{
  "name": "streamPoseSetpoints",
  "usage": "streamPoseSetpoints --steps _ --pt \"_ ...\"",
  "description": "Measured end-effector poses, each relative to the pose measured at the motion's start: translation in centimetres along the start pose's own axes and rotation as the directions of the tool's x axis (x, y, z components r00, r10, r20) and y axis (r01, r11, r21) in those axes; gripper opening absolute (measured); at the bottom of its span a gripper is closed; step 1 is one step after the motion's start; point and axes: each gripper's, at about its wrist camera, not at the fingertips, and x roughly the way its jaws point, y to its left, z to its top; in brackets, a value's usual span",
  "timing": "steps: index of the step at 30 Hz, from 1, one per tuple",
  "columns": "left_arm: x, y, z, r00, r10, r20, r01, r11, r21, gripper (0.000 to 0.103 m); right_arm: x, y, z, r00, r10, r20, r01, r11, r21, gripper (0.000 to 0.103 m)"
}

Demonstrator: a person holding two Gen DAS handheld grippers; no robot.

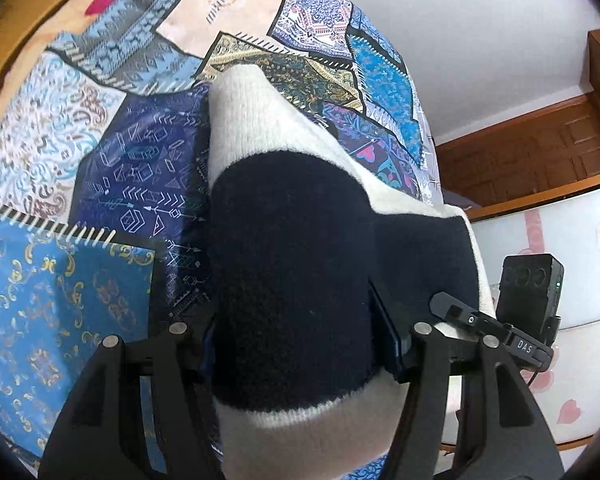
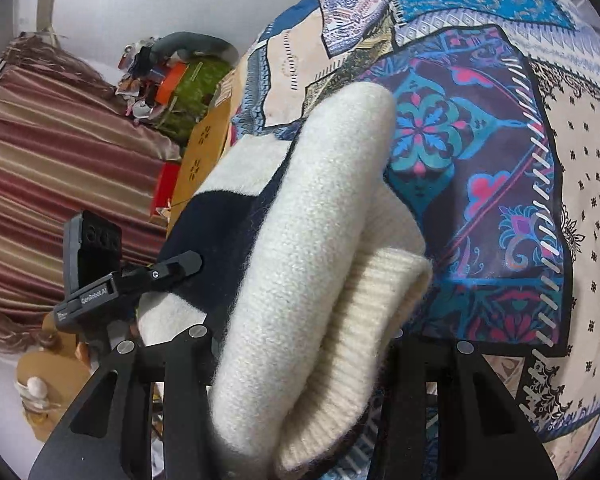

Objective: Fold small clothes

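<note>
A small knitted sweater, cream with a wide navy band, is bunched between both grippers above a patterned patchwork cloth. In the left wrist view the navy band fills the space between the fingers of my left gripper, which is shut on it. In the right wrist view a thick cream fold with a ribbed hem passes between the fingers of my right gripper, which is shut on it. The fingertips are hidden by the knit. The other gripper shows at the side in each view: the right one and the left one.
The patchwork cloth covers the surface below, also seen in the right wrist view. A wooden cabinet and a white panel stand to the right. A striped curtain and a cluttered pile lie to the left.
</note>
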Motion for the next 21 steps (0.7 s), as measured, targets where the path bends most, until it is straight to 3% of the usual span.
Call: streamPoseSetpoints --steps 6,13,18,21 --pt "0.7 1.4 0.0 1.000 -0.012 -0.004 0.012 1.000 -0.006 0.072 -0.1 -0.1 -0.3 0.999 -0.038 -0.016 0.038 0.999 -0.003 0.054" --pt "-0.8 2.5 -1.0 1.000 0.004 0.031 -0.004 1.000 -0.002 0.075 -2.0 -0.2 -1.3 0.996 -0.087 0.022 0.088 0.995 -0.038 0.056" --pt "-3.2 1.8 -1.9 0.989 0.110 0.095 -0.116 0.991 0.060 0.075 -4.0 1.8 -2.0 0.977 -0.186 0.100 0.199 0.970 -0.141 0.056" --pt "-4.8 0.2 -2.6 0.965 0.202 0.166 -0.226 0.965 0.136 0.074 -5.3 3.4 -2.5 0.958 -0.233 0.169 0.266 0.940 -0.213 0.056"
